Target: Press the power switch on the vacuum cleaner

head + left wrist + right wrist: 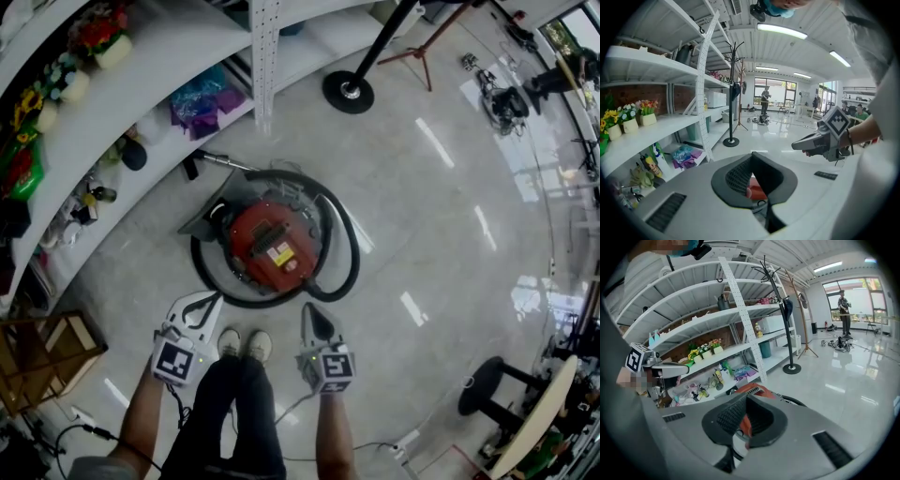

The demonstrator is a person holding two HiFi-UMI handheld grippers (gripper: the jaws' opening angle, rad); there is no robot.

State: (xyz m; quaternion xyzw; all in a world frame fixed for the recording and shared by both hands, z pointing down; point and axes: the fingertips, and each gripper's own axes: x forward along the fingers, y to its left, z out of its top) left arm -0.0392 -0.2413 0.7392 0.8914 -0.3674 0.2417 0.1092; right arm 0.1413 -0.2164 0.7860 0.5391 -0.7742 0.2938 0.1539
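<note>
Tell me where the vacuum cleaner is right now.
Head view, centre: the red vacuum cleaner sits on the floor just ahead of the shoes, beside the white shelving.

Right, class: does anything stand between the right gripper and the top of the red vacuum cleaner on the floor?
Nothing visible does. The right gripper hangs by the near edge of the vacuum cleaner. The black hose rings the body low down, passing by the gripper's tip, but the red top lies uncovered.
</note>
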